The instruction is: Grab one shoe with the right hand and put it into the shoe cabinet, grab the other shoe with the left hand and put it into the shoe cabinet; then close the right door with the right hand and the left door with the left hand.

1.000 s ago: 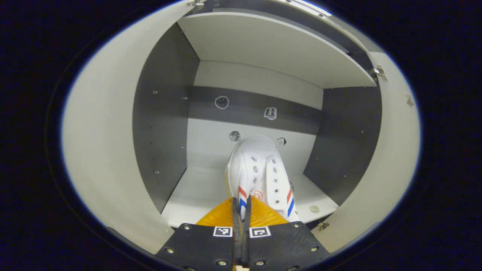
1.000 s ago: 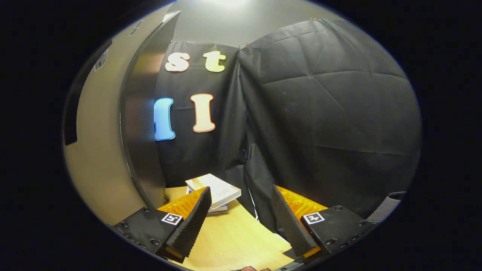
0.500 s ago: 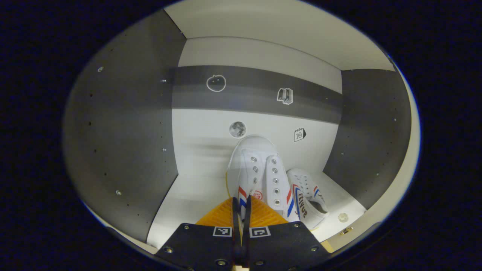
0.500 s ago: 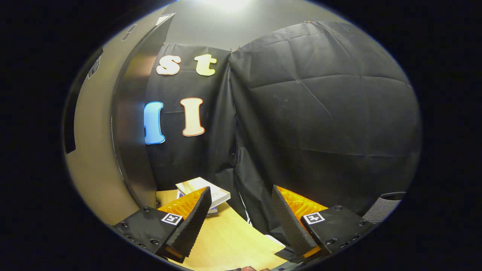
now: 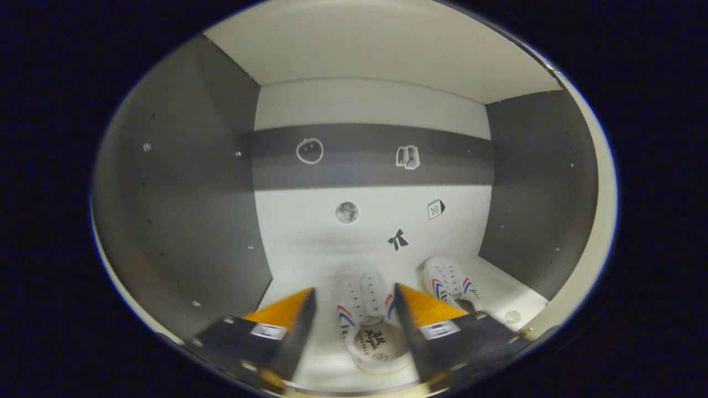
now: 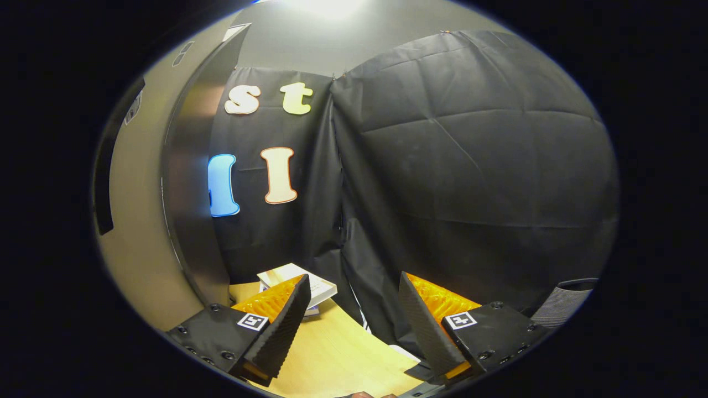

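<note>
In the left gripper view I look into the shoe cabinet [image 5: 182,221]. A white shoe with red and blue stripes [image 5: 368,320] lies on the cabinet floor between the spread fingers of my left gripper [image 5: 354,312], which is open and not pressing on it. The second white shoe [image 5: 449,279] rests further right, near the right inner wall. In the right gripper view my right gripper [image 6: 354,309] is open and holds nothing, over a wooden tabletop [image 6: 343,359]. The cabinet's open right door [image 6: 191,188] stands at the left of that view.
Small stickers mark the cabinet's back panel [image 5: 370,221]. A small round disc [image 5: 512,317] lies on the cabinet floor at the right front. A stack of books [image 6: 296,279] sits on the tabletop behind the right gripper, against the black cloth wall.
The left gripper carried the shoe deeper into the cabinet, then opened and let it go onto the floor beside the other shoe. The right gripper drifted slightly.
</note>
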`<state>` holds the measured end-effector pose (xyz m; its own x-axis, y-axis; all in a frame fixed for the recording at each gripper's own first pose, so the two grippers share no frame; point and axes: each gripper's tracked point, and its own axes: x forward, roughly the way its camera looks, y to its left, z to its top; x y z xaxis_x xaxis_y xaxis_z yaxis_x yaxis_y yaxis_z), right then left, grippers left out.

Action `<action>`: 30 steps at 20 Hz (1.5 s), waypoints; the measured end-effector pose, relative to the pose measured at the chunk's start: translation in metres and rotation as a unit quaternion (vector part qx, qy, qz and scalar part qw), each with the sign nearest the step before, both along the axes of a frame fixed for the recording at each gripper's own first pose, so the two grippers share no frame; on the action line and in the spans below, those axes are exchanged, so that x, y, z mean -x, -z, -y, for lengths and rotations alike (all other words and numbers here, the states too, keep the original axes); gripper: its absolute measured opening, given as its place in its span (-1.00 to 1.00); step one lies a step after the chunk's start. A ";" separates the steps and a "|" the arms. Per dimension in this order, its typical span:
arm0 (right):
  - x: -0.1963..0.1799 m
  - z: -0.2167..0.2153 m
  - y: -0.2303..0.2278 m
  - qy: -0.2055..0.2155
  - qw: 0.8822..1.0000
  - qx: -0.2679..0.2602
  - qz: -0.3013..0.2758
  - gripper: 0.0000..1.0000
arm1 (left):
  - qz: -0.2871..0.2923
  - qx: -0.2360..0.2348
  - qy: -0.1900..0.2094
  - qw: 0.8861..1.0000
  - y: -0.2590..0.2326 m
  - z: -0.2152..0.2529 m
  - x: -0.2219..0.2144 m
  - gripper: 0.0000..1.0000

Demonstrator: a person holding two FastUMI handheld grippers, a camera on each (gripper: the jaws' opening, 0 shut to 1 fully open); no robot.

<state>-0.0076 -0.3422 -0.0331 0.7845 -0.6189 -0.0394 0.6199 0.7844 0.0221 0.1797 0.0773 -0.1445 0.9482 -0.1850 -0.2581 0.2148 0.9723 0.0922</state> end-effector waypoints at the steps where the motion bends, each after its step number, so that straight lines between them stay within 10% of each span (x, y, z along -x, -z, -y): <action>1: -0.002 -0.002 -0.001 -0.004 1.000 0.002 0.000 1.00 | 0.012 -0.002 0.001 1.000 -0.008 0.000 0.011 0.51; 2: -0.004 -0.003 -0.004 -0.008 1.000 0.005 0.000 0.93 | 0.021 -0.001 0.002 1.000 -0.019 -0.003 0.028 0.92; 14: -0.030 -0.030 -0.072 -0.102 0.994 0.028 0.018 0.99 | 0.127 0.037 -0.051 0.990 -0.094 -0.052 0.188 0.99; 30: -0.039 -0.071 -0.120 -0.203 0.973 -0.089 0.069 0.96 | 0.051 0.041 -0.092 0.994 0.035 -0.058 0.333 0.92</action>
